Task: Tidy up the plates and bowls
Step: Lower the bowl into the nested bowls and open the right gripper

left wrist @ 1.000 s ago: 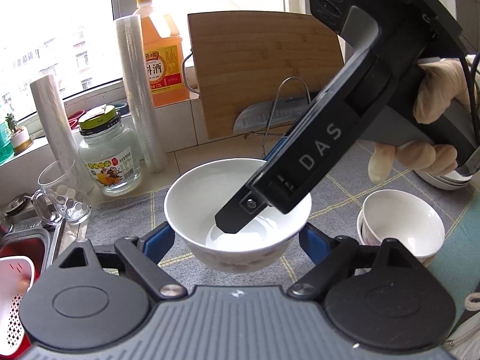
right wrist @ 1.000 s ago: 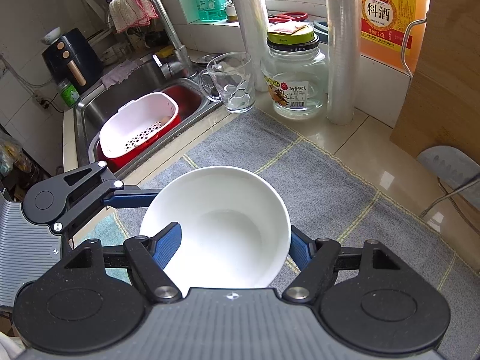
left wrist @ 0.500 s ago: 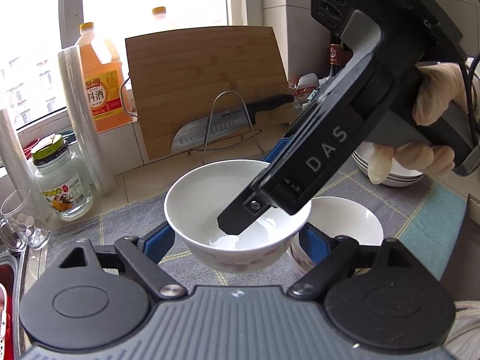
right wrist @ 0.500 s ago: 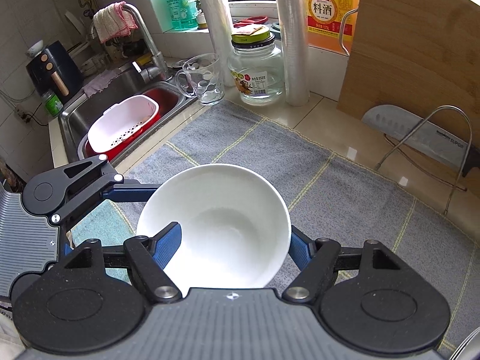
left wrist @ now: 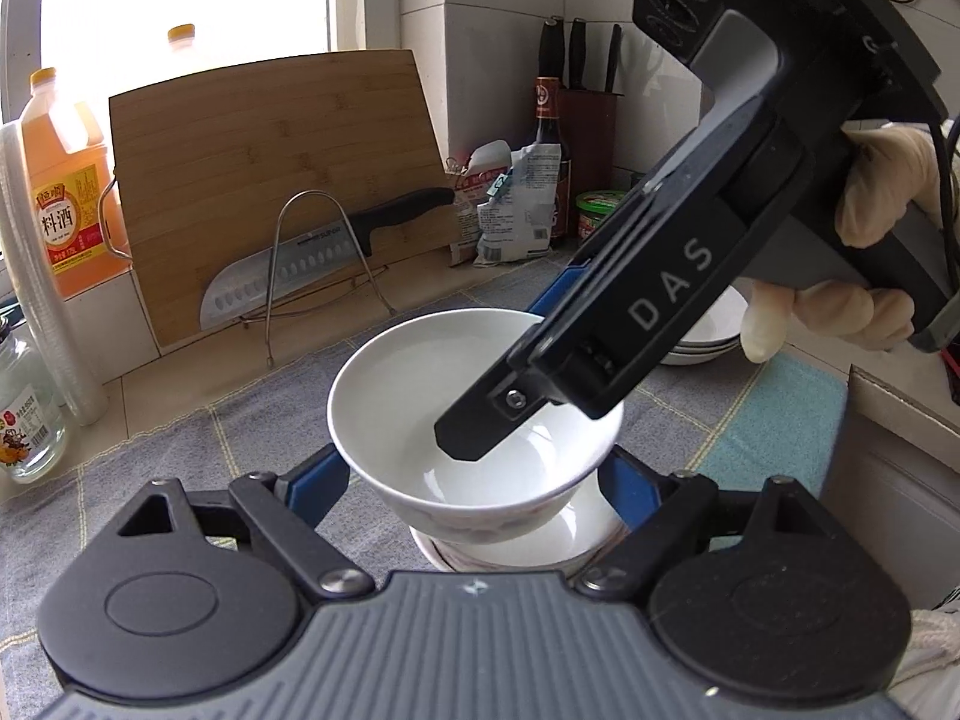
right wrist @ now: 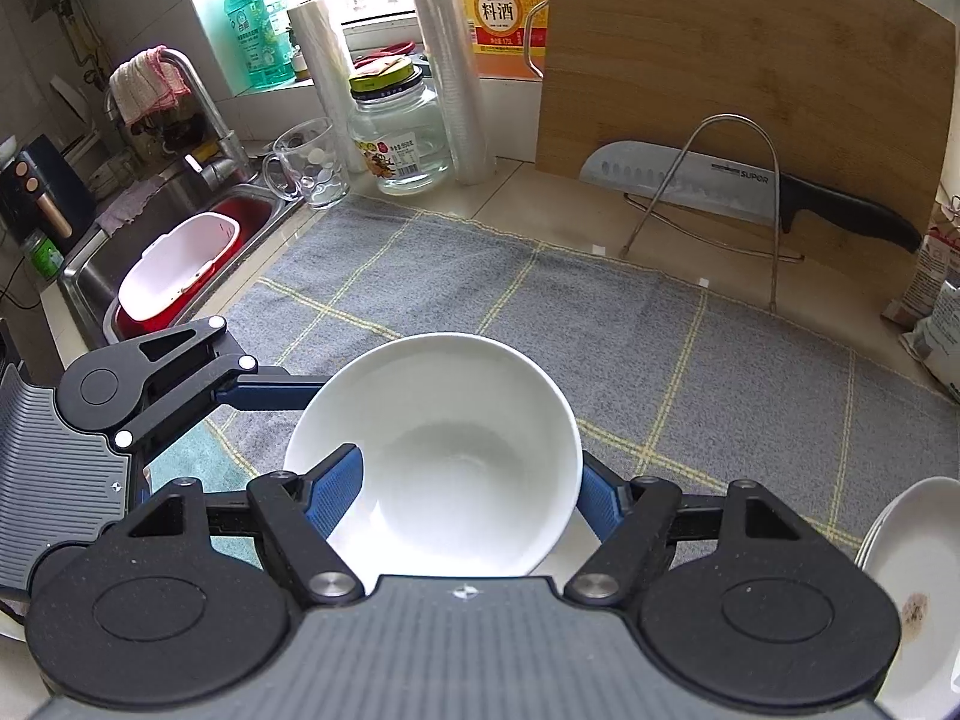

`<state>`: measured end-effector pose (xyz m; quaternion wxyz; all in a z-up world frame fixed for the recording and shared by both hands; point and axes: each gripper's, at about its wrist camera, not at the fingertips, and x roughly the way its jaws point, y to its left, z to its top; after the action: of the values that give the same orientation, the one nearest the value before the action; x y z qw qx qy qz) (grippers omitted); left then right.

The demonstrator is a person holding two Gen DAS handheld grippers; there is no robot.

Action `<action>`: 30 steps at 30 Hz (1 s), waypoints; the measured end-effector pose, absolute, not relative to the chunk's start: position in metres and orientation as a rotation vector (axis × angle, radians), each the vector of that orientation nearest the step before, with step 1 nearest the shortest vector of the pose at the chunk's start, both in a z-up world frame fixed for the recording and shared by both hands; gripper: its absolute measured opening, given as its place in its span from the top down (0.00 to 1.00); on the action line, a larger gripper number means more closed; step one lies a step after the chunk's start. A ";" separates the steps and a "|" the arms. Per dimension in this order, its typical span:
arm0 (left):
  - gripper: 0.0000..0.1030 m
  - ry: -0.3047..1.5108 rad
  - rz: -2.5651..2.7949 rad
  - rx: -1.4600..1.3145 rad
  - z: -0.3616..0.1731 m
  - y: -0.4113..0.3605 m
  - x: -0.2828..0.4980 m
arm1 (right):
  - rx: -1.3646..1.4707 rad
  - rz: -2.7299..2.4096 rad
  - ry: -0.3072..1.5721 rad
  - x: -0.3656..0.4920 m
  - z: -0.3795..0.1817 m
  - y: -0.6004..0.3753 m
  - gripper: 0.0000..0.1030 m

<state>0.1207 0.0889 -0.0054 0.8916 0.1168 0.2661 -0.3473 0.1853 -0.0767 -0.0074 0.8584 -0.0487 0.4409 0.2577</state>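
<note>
A white bowl [left wrist: 414,396] [right wrist: 462,444] is held in the air by both grippers. My left gripper [left wrist: 474,474] is shut on its sides. My right gripper [right wrist: 468,492] is shut on its rim, one blue finger [right wrist: 336,492] inside the bowl and one outside; it shows in the left wrist view [left wrist: 648,312] reaching in from the right. Just under the held bowl stands a stack of white bowls [left wrist: 540,546]. A stack of white plates [left wrist: 708,330] [right wrist: 912,570] lies at the right on the mat.
A grey checked mat [right wrist: 600,324] covers the counter. A cutting board [left wrist: 270,180], a knife on a wire rack [left wrist: 312,252], an orange bottle [left wrist: 66,180], a glass jar [right wrist: 402,132], a glass mug [right wrist: 306,162] and the sink with a white basket [right wrist: 174,264] surround it.
Both grippers carried the bowl to the right across the mat. It now hangs right above the bowl stack, which earlier stood off to the right.
</note>
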 end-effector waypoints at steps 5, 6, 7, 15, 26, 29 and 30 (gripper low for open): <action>0.13 0.573 -0.759 0.250 -0.010 0.082 0.119 | -0.081 0.497 0.940 0.177 -0.014 -0.089 0.22; 0.13 0.577 -0.763 0.253 -0.011 0.080 0.120 | -0.076 0.490 0.944 0.176 -0.015 -0.092 0.22; 0.13 0.582 -0.766 0.254 -0.012 0.080 0.120 | -0.071 0.484 0.947 0.175 -0.017 -0.093 0.22; 0.13 0.615 -0.771 0.258 -0.019 0.075 0.126 | -0.050 0.467 0.965 0.176 -0.029 -0.099 0.22; 0.13 0.649 -0.772 0.246 -0.026 0.075 0.132 | -0.052 0.465 0.996 0.183 -0.041 -0.097 0.22; 0.13 0.649 -0.771 0.245 -0.027 0.075 0.133 | -0.054 0.467 0.996 0.183 -0.042 -0.096 0.22; 0.13 0.650 -0.770 0.245 -0.027 0.075 0.133 | -0.056 0.466 0.998 0.183 -0.042 -0.096 0.22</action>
<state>0.1328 0.0750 -0.0267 0.8685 0.1172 0.3104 -0.3682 0.1835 -0.0961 -0.0425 0.8518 -0.0268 0.4740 0.2213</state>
